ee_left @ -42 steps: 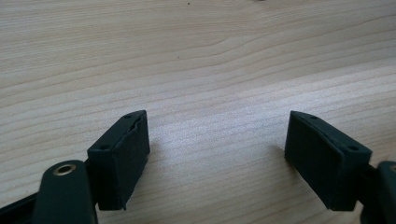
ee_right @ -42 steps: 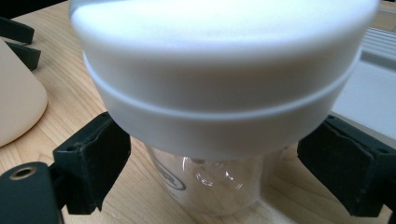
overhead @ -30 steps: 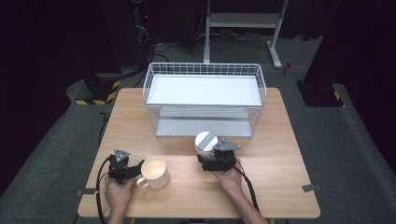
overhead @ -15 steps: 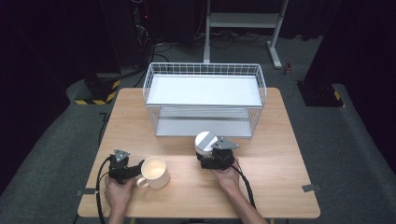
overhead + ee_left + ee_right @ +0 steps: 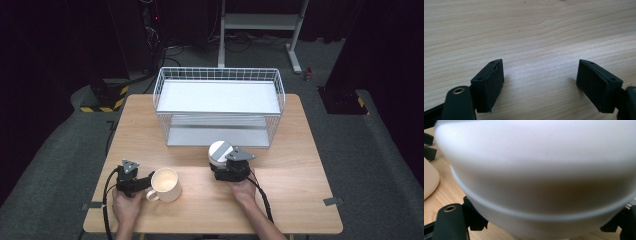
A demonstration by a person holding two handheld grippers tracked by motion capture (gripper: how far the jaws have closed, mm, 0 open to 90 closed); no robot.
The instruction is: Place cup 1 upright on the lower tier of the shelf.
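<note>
Your right tool [image 5: 223,162] closing round white cup [image 5: 219,151], pads not yet pressing. Your left tool [image 5: 540,86] apart, empty, beside mug [image 5: 165,184]. Lift, placement left.

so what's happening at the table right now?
A person works two tools at a wooden table. The right hand-held gripper sits around a white bowl just in front of the wire rack, its jaws have just been closing, the bowl between them. The left hand-held gripper rests beside the handle of a cream mug, jaws open over bare wood with nothing between them.
</note>
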